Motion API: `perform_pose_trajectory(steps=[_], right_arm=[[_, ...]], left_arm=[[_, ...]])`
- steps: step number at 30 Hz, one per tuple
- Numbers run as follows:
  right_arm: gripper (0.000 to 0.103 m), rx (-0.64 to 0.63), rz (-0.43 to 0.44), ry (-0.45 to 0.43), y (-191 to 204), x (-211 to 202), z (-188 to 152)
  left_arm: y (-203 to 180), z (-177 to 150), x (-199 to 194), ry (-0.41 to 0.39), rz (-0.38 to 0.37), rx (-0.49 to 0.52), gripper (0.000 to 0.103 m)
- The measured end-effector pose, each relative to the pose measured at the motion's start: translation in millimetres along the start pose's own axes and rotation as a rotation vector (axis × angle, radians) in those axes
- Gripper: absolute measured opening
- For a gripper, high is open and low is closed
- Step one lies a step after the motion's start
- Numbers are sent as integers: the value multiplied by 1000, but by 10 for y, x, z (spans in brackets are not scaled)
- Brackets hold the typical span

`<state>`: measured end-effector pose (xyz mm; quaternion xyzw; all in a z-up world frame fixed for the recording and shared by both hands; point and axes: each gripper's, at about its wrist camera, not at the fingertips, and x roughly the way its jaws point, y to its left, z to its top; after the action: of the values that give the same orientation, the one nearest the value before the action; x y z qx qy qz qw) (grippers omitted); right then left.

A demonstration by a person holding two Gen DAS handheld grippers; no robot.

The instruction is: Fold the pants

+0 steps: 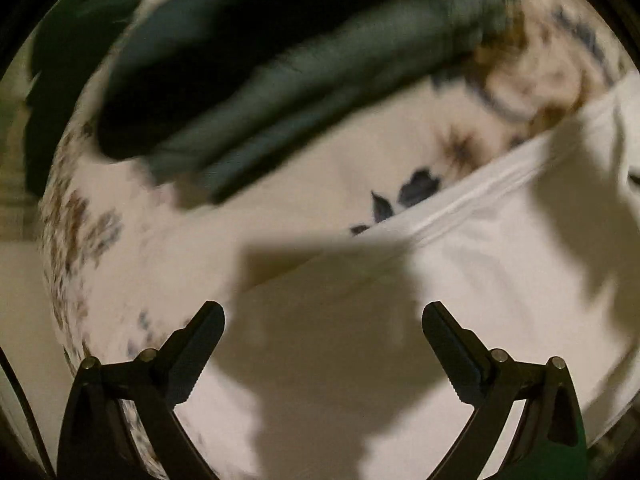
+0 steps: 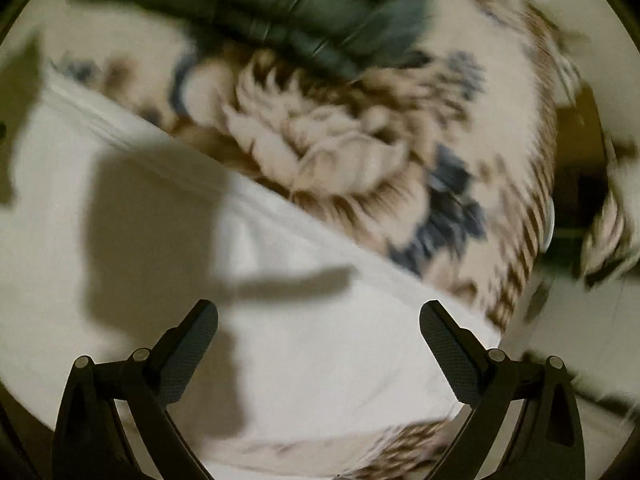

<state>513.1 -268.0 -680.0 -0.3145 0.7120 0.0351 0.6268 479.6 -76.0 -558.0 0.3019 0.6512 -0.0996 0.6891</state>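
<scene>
Sheet (image 1: 460, 280) (white) on floral bedspread (image 2: 340, 152), near dark pants (image 1: 260, 92)

Pants (image 1: 280, 80) lie bunched at the far side of a patterned bedspread (image 1: 320, 184), with a plain sheet (image 1: 500, 272) spread over the spread's near part. Left gripper (image 1: 323, 320) and right gripper (image 2: 319, 318) hang above the sheet, jaws apart, nothing between them.
</scene>
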Motion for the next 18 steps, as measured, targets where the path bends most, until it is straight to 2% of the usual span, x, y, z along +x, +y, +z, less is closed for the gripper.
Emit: perform_pose_trajectory(steps=[2, 4, 6, 7, 8, 9, 11, 12, 14, 18], right_arm=[[102, -65, -27, 19, 18, 190, 123], [100, -110, 17, 21, 3, 325, 248], [80, -145, 89, 15, -7, 409, 310], [76, -145, 123, 16, -18, 433, 320], [62, -141, 154, 16, -28, 443, 316], [44, -136, 190, 10, -37, 420, 300], [27, -104, 238, -11, -79, 353, 253], [13, -81, 247, -29, -109, 309, 213], [10, -55, 255, -58, -141, 226, 120], [6, 54, 257, -127, -304, -5, -163]], left_arm=[[-51, 89, 210, 31, -38, 64, 101], [-72, 157, 305, 33, -83, 109, 101], [-47, 189, 328, 17, -133, 132, 100], [-13, 193, 318, 5, -165, 130, 95], [18, 189, 301, 1, -204, 125, 81], [26, 174, 244, -16, -246, 136, 71], [33, 122, 102, -51, -268, 161, 37], [42, 111, 44, -54, -274, 157, 30], [114, 96, -105, -61, -282, 121, 14], [171, -28, -618, -137, -252, 70, 6]])
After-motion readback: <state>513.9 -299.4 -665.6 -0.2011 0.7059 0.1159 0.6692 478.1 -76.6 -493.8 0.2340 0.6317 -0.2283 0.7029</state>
